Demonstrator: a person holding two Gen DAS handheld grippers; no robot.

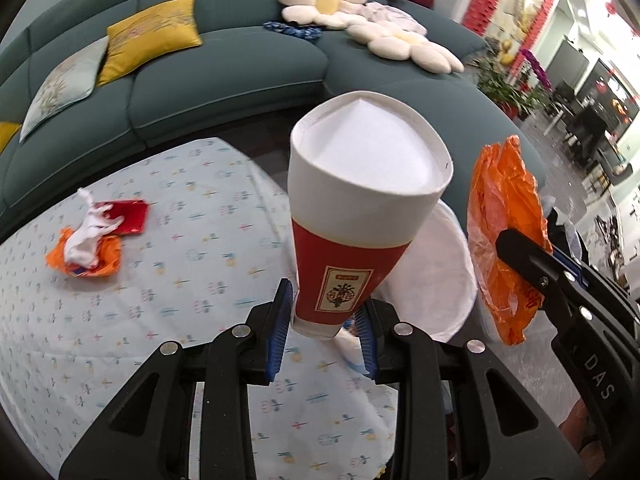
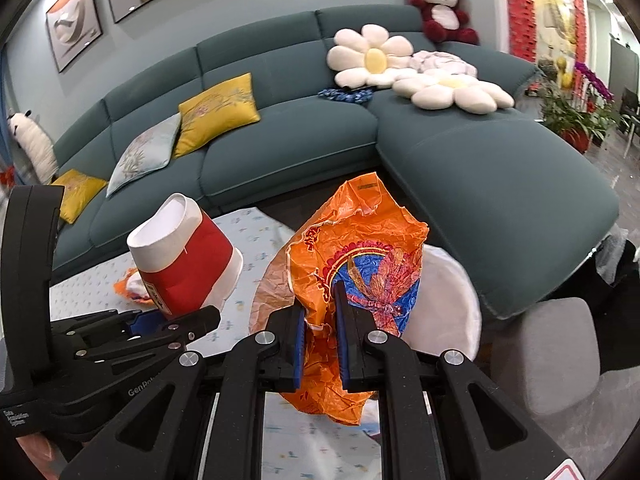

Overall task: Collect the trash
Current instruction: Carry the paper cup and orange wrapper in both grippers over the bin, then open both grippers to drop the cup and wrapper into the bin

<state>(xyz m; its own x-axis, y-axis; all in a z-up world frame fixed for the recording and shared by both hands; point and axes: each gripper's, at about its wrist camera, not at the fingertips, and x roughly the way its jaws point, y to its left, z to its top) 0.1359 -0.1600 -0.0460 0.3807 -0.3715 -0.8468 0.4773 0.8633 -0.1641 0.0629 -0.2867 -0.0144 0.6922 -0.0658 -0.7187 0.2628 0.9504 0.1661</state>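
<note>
Above the white bin (image 1: 436,280) at the surface's (image 1: 120,340) edge, the paper cup (image 1: 360,208) was clamped in the left hand-held gripper (image 1: 322,330) and the orange wrapper (image 2: 356,280) in the right hand-held gripper (image 2: 320,344), so each was best centred over the opening before release.

White bin (image 1: 440,276) mostly hidden behind paper cup (image 1: 360,208); orange wrapper (image 2: 360,264) base hidden between tongs.
</note>
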